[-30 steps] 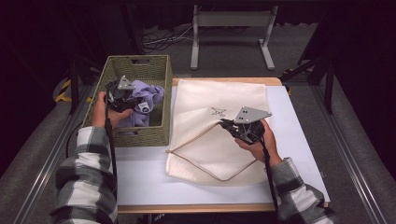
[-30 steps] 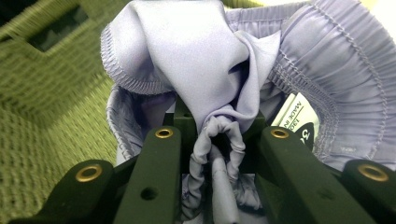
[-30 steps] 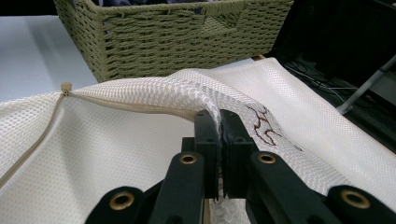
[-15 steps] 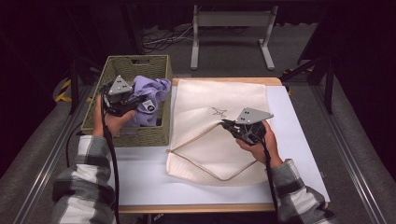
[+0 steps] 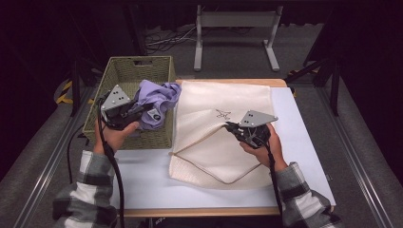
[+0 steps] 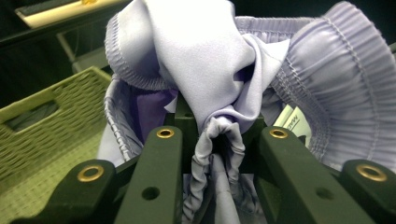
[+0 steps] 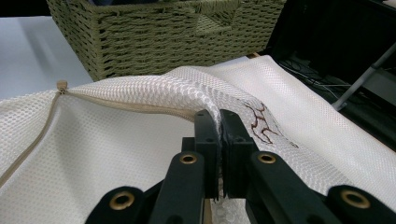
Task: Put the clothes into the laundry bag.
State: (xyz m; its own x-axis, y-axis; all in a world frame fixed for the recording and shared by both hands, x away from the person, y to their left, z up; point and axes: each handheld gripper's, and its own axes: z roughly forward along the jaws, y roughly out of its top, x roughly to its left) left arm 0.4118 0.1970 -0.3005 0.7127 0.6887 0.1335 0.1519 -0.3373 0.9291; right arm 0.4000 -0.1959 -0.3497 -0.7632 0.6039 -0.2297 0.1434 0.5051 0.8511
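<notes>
Gripping a bunched fold of lilac garment [image 5: 154, 99], the left hand-held gripper [image 5: 138, 114] holds it above the right-hand edge of a woven green basket [image 5: 119, 76] at the left of the worktop [image 5: 294, 118]. In the left gripper view, the garment [image 6: 224, 70] is pinched tight between the jaws, its gathered elastic edges spilling to both sides, with a small white label showing at the right and the basket [image 6: 42, 121] below at the left.

To the right of the basket lies a cream mesh laundry bag [image 5: 223, 104] with a beige zip along its opening and a small dark embroidered mark on its upper face. The right hand-held gripper [image 5: 230, 127] is closed on the bag's upper layer beside the zip, holding that edge raised off the lower layer so the mouth gapes toward the basket. In the right gripper view, the jaws clamp the mesh bag [image 7: 140, 93] just beside the zip, with the basket [image 7: 163, 32] beyond it.

The person's forearms wear checked sleeves.
</notes>
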